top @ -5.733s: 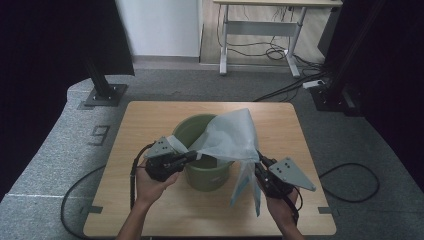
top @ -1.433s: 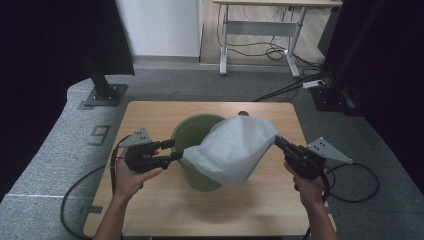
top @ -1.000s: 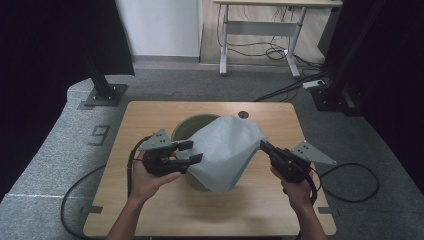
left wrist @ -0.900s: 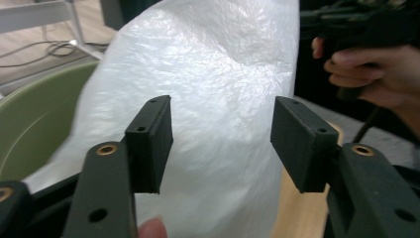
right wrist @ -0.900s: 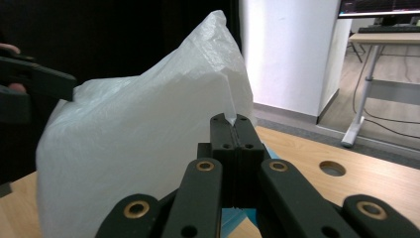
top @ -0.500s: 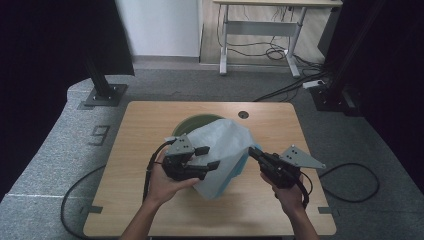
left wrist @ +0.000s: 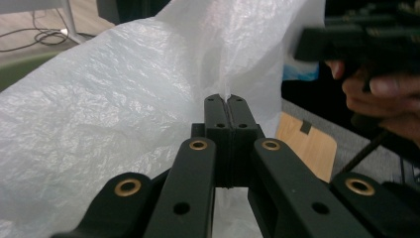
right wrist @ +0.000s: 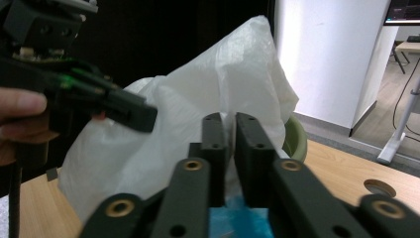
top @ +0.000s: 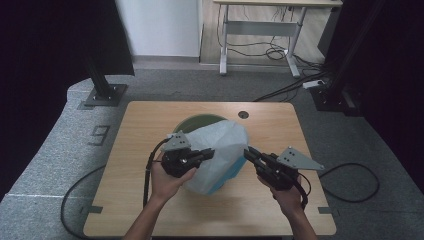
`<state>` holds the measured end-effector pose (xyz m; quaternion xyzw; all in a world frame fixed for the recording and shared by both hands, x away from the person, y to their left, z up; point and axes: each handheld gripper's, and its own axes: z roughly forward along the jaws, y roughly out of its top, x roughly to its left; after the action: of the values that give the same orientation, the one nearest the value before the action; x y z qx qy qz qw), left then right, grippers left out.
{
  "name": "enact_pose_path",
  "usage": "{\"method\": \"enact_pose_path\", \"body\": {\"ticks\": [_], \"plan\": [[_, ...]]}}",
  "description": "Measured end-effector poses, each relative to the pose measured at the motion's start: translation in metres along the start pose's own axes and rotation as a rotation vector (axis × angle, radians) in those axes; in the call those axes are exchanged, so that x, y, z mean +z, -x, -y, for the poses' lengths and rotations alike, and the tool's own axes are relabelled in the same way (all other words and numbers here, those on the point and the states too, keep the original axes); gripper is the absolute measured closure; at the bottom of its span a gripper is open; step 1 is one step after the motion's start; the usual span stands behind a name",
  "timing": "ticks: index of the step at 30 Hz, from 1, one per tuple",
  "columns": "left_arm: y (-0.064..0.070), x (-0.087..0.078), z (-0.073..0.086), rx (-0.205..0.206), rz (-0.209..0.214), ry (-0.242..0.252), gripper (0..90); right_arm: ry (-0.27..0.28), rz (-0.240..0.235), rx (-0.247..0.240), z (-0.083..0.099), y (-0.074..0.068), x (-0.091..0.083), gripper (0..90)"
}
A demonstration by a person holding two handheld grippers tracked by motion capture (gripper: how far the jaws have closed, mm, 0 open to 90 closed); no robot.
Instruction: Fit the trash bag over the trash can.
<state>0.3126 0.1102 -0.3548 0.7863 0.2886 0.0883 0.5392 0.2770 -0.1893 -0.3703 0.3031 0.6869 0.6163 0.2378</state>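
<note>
Bag: thin white crinkled plastic bag [top: 220, 152], centre of the high view, draped over the bin.
Bin: round green plastic bin [top: 196, 121], its rim showing behind the bag; contents hidden.
Left gripper [top: 206, 155]: jaws pressed together, pinching the bag's film.
Right gripper [top: 251, 155]: jaws pinching the bag's edge.
Surface: light wooden table [top: 150, 120].
Room: grey carpet [top: 60, 130]; white desk frame [top: 260, 25] at top.

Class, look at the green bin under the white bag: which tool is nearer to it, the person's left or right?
Left. The left tool hovers above the green bin's near rim, gripping the white bag; the right tool holds the bag just off the bin's right side.
</note>
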Motion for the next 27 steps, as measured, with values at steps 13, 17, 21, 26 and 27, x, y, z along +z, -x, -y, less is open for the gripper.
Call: {"method": "enact_pose_path", "body": {"ticks": [13, 17, 21, 26, 27], "plan": [[-0.023, -0.011, -0.003, -0.105, 0.026, 0.057, 89.8, 0.033, 0.09, -0.037, 0.022, -0.004, -0.04, 59.9], [-0.025, -0.013, -0.003, -0.113, 0.028, 0.057, 89.8, 0.017, 0.092, -0.027, 0.028, 0.0, -0.04, 61.3], [-0.025, -0.013, -0.002, -0.111, 0.026, 0.053, 89.8, 0.006, 0.072, -0.023, 0.029, 0.001, -0.034, 66.3], [-0.025, -0.013, -0.001, -0.107, 0.028, 0.047, 89.8, -0.009, 0.07, -0.03, 0.025, 0.002, -0.023, 71.1], [-0.026, -0.014, -0.001, -0.107, 0.027, 0.045, 89.8, -0.002, 0.066, -0.022, 0.024, 0.002, -0.022, 71.9]]}}
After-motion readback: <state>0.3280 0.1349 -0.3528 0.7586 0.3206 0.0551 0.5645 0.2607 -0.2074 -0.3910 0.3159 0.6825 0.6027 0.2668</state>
